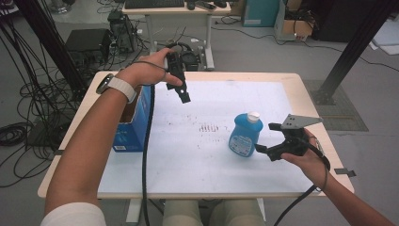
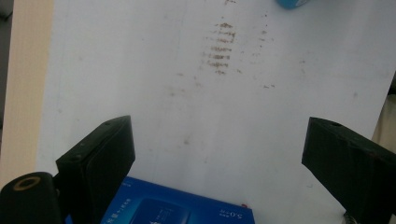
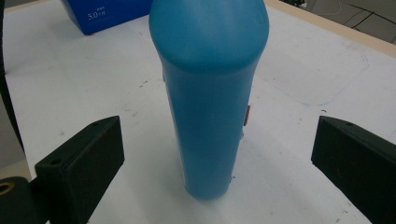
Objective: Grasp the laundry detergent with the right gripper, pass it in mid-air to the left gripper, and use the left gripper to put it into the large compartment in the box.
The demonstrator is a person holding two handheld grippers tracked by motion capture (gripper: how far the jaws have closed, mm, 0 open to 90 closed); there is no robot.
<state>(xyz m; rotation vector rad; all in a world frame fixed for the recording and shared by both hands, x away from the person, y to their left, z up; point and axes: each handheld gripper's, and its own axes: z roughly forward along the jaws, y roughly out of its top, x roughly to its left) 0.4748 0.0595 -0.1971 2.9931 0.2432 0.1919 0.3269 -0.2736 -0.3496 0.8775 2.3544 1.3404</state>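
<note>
My right gripper stands spread wide, the blue bottle upright between its jaws but untouched, on the white table (near my edge). I should centre both pads on its narrow sides before squeezing. My left gripper hangs released above the blue box.

We record a grey floor strewn with black cables at left, a far desk bearing a keyboard, black frame posts, and a wood-edged table topped white.
</note>
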